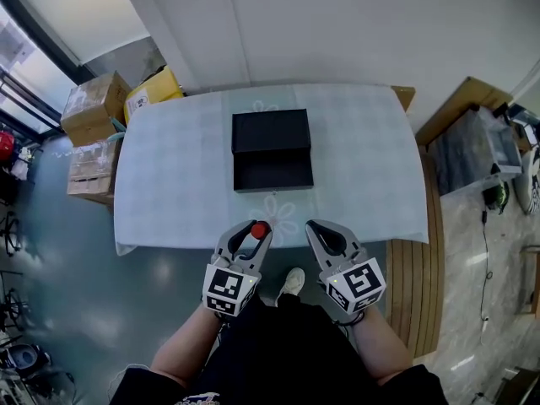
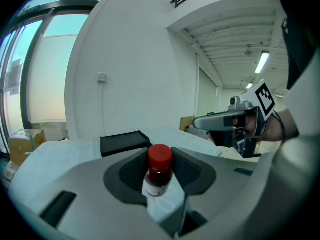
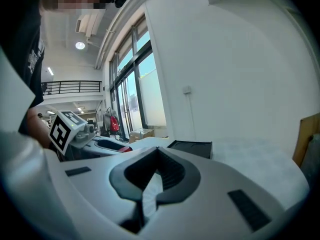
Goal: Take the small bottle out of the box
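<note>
A white-clothed table (image 1: 169,184) fills the head view, with the black box (image 1: 272,150) lying open near its middle and apparently empty. Near the table's front edge, well apart from the box, the right gripper (image 1: 321,230) has its jaws pressed together on nothing, while the left gripper (image 1: 251,231) pinches the small bottle (image 2: 159,178) upright between its pads. The bottle is probably light, rigid and smooth-walled, perhaps glass, so it could slip or crack; a hold across the body just under the cap looks safest. It has a dark body, pale label and red cap (image 2: 160,156)
</note>
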Demonstrator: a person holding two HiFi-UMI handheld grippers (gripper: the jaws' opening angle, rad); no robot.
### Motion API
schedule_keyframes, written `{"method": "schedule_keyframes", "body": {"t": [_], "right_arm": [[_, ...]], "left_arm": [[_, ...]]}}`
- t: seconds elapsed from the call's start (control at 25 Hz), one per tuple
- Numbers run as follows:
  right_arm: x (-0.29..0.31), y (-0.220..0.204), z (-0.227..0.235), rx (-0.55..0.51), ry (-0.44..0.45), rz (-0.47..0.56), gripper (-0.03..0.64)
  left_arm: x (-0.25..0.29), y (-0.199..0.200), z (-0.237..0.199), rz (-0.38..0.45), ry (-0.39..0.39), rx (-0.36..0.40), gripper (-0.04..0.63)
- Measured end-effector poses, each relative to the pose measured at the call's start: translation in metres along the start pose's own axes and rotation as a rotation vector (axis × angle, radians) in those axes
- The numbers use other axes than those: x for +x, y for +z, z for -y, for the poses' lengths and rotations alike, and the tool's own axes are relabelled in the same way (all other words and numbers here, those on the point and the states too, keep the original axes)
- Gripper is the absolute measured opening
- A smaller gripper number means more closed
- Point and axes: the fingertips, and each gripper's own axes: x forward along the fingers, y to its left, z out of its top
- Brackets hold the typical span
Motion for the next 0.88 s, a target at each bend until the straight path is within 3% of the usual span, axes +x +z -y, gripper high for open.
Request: {"method": "schedule_keyframes", "body": {"t": [0.36,0.88], "right_arm": [[0.023,0.001,-0.052,-0.005,0.009,-0.011,0.023],[0.048,0.000,-0.122,0.011,-0.143,-0.007,0.023]], "left_arm": [[-0.057,-0.013,-0.032,0.000,0.011,-0.006,0.161],[-0.123,-0.029,-0.091,0.021,-0.095,0.021,0.162]]}}
